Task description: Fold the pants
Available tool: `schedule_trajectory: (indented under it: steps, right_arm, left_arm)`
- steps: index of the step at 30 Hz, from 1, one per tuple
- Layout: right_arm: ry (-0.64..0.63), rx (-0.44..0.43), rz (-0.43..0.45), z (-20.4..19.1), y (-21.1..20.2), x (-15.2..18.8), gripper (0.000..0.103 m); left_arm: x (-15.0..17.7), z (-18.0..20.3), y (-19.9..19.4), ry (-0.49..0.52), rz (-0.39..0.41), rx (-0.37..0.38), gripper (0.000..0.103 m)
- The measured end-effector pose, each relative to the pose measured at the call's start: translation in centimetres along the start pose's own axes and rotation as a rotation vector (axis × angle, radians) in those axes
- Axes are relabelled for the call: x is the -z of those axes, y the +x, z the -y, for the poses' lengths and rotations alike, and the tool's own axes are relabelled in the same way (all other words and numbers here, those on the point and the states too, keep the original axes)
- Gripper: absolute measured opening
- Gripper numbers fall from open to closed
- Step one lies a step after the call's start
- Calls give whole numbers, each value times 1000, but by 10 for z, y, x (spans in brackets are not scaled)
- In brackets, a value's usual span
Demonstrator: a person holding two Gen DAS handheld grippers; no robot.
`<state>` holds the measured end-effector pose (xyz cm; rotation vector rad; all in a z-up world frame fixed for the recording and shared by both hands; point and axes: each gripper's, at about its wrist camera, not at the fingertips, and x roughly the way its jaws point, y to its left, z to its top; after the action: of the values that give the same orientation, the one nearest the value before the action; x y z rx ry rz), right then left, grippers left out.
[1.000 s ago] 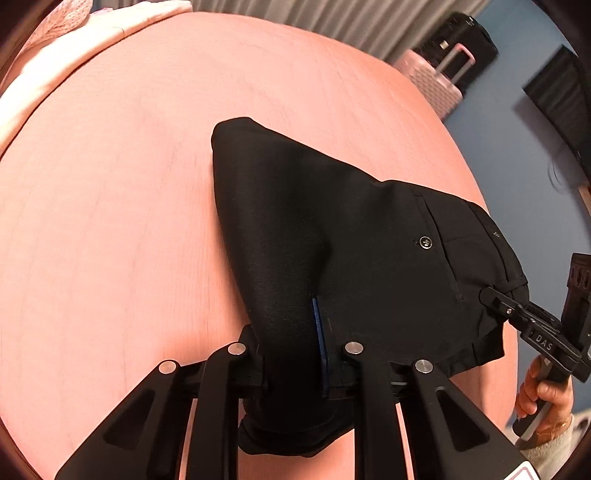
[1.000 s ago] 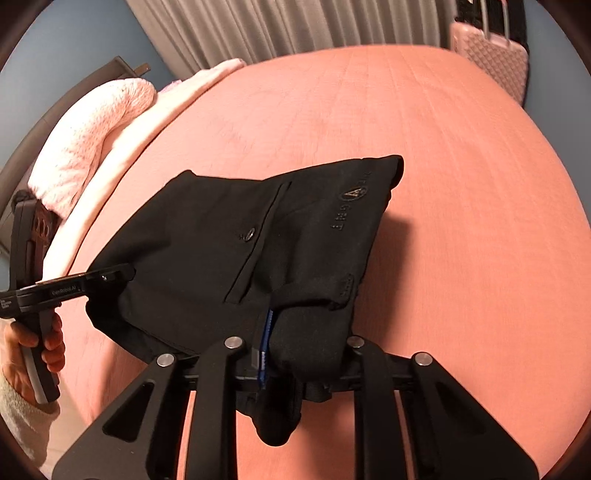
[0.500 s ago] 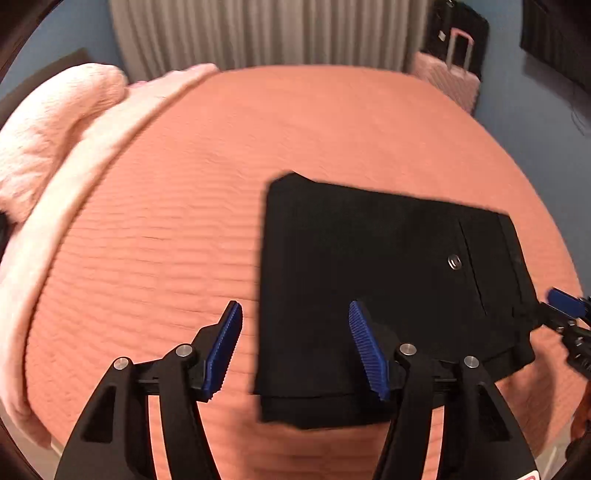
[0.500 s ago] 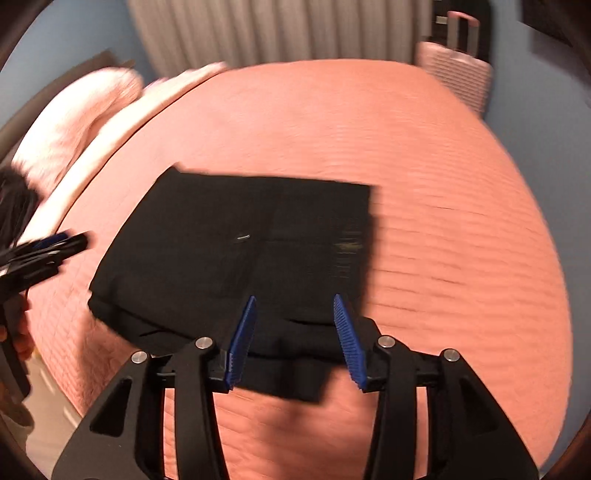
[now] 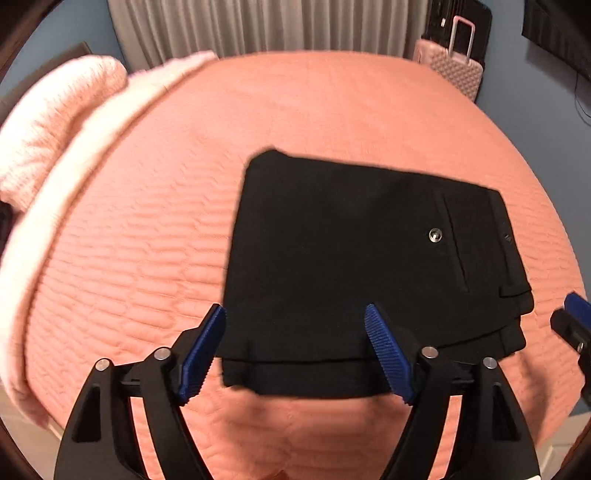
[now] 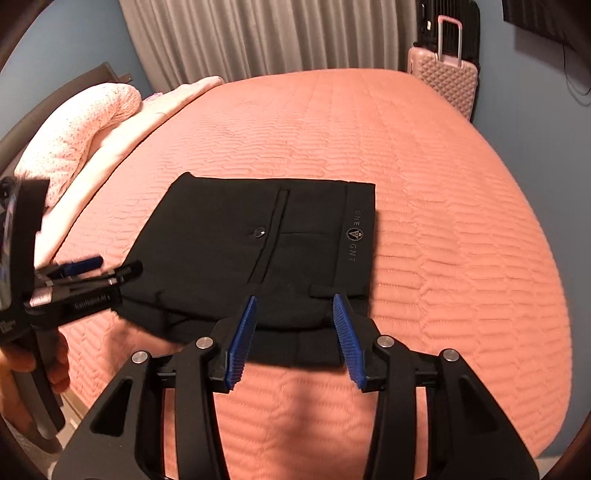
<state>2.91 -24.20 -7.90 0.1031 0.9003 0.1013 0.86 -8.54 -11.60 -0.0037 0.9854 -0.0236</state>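
Left wrist view gives me my left gripper (image 5: 295, 350) with its blue pads (image 5: 388, 354) spread wide; its jaws have just been opening, and nothing is pinched between them. The pants (image 5: 351, 258) lie beyond the tips as a flat black rectangle on the bed (image 5: 147, 240), folded into layers whose edges step out along the near side and at the right corner. From here I see a metal button (image 5: 435, 235) beside a pocket slit near the right end, but no lettering. At the far right edge a blurred bit of my right gripper (image 5: 574, 321) pokes in, too little of it to judge.

On the right wrist feed, my right gripper (image 6: 297, 339) stands partly spread, narrower than the left. Its jaws have been opening too, and the pads (image 6: 242, 343) touch no cloth; the pants' (image 6: 258, 251) near edge shows in the gap between them, lower down. This camera alone shows a grey logo (image 6: 354, 233) with lettering running along the band at the right end, and the button (image 6: 258, 232) looks dark here. It also catches my left gripper (image 6: 92, 273) from the side at the pants' left corner, slightly blurred, with a hand (image 6: 33, 369) on its handle.

Both feeds show pale pink bedding (image 5: 55, 147) on the left, grey curtains (image 6: 258, 33) behind the bed (image 6: 443, 221) and a pink suitcase (image 6: 443, 77) at the back right.
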Motion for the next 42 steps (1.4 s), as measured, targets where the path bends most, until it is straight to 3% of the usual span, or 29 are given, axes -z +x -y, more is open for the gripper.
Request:
schedule_trajectory:
  steps: [7,13,16,28,42]
  right_arm:
    - [23,19,56,-9,-45,23,42]
    - [48,51,86,-5,-73,33,43]
    - [42,60,90,-4,-79,36,43]
    - [48,67,84,0,-77,39,43]
    - [31,68,75,-7,-71,39,43]
  left_arm:
    - [7,9,-56,40,72,19,83]
    - [28,28,-89,88,104,-19,86]
    - [36,34,-94,104,112,-51,86]
    - [42,34,-85,69,69,19,86]
    - [45,31,-88,82,99,11,86]
